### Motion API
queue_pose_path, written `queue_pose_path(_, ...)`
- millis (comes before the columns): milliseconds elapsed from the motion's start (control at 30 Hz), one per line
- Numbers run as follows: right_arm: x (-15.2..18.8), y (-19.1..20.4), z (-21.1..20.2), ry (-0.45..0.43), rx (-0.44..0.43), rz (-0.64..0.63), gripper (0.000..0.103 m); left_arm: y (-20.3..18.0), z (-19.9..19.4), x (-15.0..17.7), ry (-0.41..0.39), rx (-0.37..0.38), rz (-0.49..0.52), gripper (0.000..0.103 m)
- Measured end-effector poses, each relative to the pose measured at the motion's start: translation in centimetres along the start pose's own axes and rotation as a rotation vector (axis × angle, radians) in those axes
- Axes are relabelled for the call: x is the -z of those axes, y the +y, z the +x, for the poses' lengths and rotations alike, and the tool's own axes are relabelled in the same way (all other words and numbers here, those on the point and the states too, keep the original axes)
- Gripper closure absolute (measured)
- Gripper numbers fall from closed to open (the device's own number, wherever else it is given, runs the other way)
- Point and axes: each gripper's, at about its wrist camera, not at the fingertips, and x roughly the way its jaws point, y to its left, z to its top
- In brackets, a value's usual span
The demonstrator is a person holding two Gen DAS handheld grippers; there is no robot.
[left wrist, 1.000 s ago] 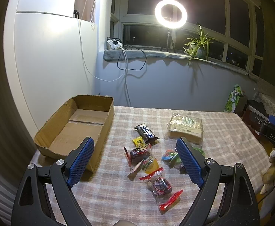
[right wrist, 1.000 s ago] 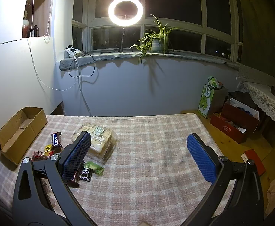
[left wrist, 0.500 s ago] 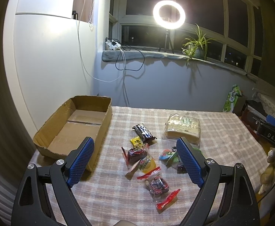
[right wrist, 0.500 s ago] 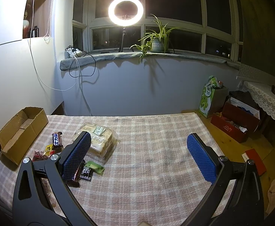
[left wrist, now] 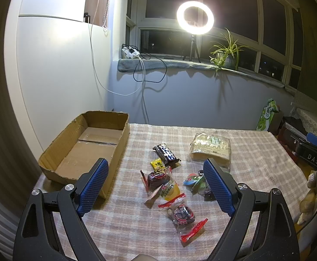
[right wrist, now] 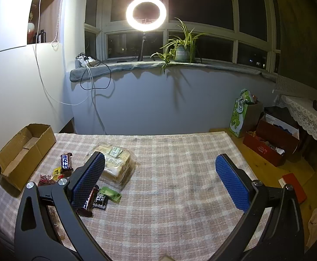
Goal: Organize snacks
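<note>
An empty cardboard box (left wrist: pixel 88 150) stands at the table's left; it also shows in the right wrist view (right wrist: pixel 21 154). Several small snacks lie in the middle: a black chocolate bar (left wrist: pixel 166 153) (right wrist: pixel 66 162), a yellow candy (left wrist: pixel 157 164), a dark red-sealed packet (left wrist: pixel 157 178), another red-sealed packet (left wrist: pixel 181 213), and colourful wrappers (left wrist: pixel 193 180). A large clear bag of bread (left wrist: pixel 210 150) (right wrist: pixel 117 163) lies behind them. My left gripper (left wrist: pixel 156 189) is open above the snacks. My right gripper (right wrist: pixel 160 182) is open and empty over bare cloth right of the snacks.
A checked cloth (right wrist: pixel 180 174) covers the table. A white wall panel (left wrist: pixel 60 76) stands left of the box. A ring light (left wrist: pixel 195 17) and a plant (right wrist: pixel 182 47) stand on the windowsill. Boxes and a green bag (right wrist: pixel 243 113) sit on the floor at right.
The left wrist view has shifted slightly, so the snacks and box sit a little higher and further left in frame. The right gripper has barely moved. Both stay open.
</note>
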Motion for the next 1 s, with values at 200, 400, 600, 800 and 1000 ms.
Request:
queue_pose_path(200, 0.10, -0.07, 0.06, 0.001, -0.001, 0.000, 0.000, 0.02, 0.01, 0.01, 0.002, 0.000, -0.001, 0.014)
queue_pose_path(400, 0.12, 0.30, 0.19, 0.005, -0.008, -0.005, 0.000, 0.11, 0.05, 0.00, 0.002, 0.000, 0.000, 0.014)
queue_pose_path(600, 0.34, 0.30, 0.42, 0.006, -0.014, -0.007, 0.000, 0.11, 0.05, 0.01, 0.002, 0.001, 0.000, 0.014)
queue_pose_path(800, 0.33, 0.39, 0.51, 0.010, -0.018, -0.008, 0.000, 0.10, 0.04, -0.03, 0.003, 0.001, -0.002, 0.014)
queue_pose_path(1000, 0.46, 0.55, 0.52, 0.013, -0.023, -0.010, 0.000, 0.28, 0.19, 0.06, 0.009, 0.004, -0.006, 0.014)
